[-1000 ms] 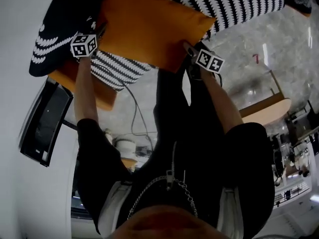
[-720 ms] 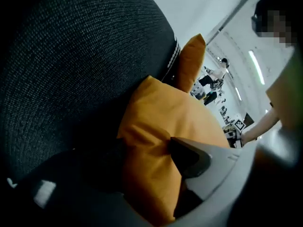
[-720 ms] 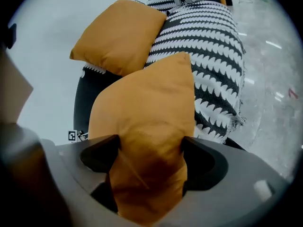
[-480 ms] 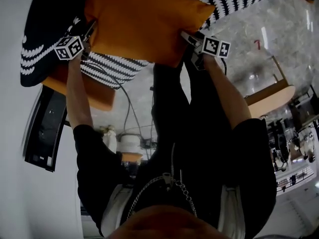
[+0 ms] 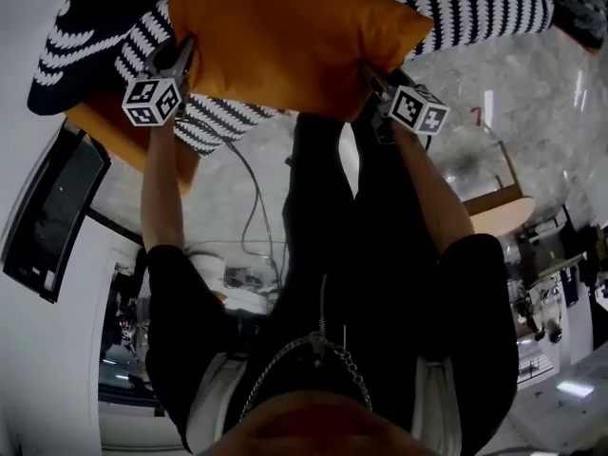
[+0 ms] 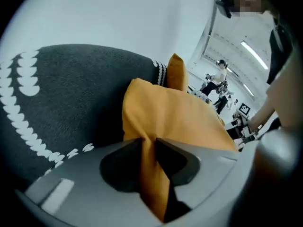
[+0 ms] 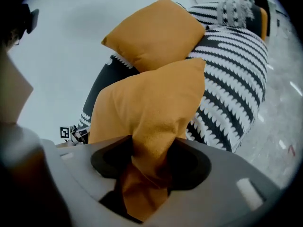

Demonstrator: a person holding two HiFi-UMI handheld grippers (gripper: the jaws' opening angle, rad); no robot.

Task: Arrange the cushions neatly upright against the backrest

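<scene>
You are holding the left hand-held gripper and the right hand-held gripper in front of your body, both pointing away from you and downward. The jaws of each one have just been closing. In the left gripper view, the jaws are pinching a thin fold at one edge of the orange cushion. In the right gripper view, the jaws are squeezing a thicker, bunched corner of the same cushion. The orange cushion is therefore hanging between your two grippers, stretched from one to the other.

Just behind it, a dark cushion with rows of white scallops is lying on the left. A black-and-white striped cushion is lying on the right. Farther back, a second orange cushion is resting on top of these two, tilted, with one corner pointing up.
</scene>
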